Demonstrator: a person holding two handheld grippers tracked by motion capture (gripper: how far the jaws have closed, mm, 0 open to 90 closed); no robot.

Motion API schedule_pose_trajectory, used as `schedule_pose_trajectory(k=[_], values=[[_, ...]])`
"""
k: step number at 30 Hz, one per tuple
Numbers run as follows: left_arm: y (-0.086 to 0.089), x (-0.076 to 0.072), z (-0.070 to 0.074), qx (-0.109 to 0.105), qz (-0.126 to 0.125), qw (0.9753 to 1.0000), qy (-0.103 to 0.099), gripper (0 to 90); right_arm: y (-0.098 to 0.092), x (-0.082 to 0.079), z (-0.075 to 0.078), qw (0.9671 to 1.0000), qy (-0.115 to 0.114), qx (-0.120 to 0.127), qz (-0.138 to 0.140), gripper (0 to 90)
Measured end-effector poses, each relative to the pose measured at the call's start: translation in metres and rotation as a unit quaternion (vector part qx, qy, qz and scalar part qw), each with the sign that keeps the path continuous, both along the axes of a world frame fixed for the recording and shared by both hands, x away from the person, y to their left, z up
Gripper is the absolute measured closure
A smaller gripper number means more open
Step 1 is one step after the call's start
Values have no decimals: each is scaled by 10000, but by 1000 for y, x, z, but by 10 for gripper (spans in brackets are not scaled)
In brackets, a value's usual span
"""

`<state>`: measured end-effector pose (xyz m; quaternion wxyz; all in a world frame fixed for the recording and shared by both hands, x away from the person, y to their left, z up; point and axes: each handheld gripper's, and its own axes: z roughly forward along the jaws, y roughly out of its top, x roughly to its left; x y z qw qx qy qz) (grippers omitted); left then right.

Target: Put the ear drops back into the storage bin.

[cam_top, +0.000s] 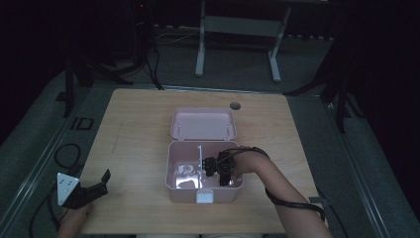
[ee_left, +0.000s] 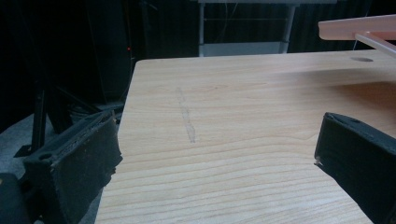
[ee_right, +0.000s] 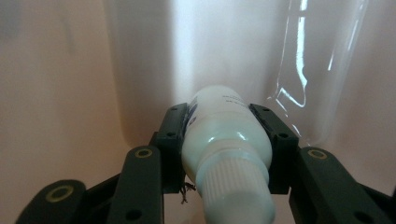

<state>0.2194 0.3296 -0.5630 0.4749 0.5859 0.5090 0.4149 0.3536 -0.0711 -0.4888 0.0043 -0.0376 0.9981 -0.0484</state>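
Note:
An open pink box (cam_top: 171, 168) stands mid-table, its lid (cam_top: 203, 124) leaning back. My right gripper (cam_top: 220, 168) reaches down into the box's right compartment. In the right gripper view it (ee_right: 218, 115) is shut on a white bottle (ee_right: 224, 135) with a ribbed cap that points toward the camera, close to the pink inner wall (ee_right: 70, 93). My left gripper (cam_top: 101, 181) rests open at the table's front left corner. In the left gripper view its jaws (ee_left: 217, 135) stand wide apart over bare wood, with the lid edge (ee_left: 355, 28) at top right.
A white divider (cam_top: 199, 163) splits the box, and something shiny lies in the left compartment (cam_top: 185, 173). Clear plastic film (ee_right: 322, 70) lines the wall beside the bottle. A white latch (cam_top: 205, 197) sits on the box front. A cable hole (cam_top: 235, 105) marks the table's far side.

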Motion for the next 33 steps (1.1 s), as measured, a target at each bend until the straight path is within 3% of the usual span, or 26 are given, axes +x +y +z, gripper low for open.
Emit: schedule_pose_trajectory(k=[13, 20, 26, 27, 33], values=[[0, 0, 0, -3, -4, 10000, 2, 4, 3, 3, -7, 9998, 63, -182, -31, 585], [0, 0, 0, -1, -7, 10000, -1, 4, 1, 3, -2, 9999, 133, -98, -38, 543], [0, 0, 0, -3, -3, 10000, 3, 4, -1, 3, 12, 10000, 39, 53, -24, 537], [0, 0, 0, 1, -5, 10000, 5, 4, -3, 3, 22, 9999, -14, 125, -33, 519], [0, 0, 0, -3, 1, 10000, 7, 4, -6, 0, 41, 9996, -131, 239, -73, 477]])
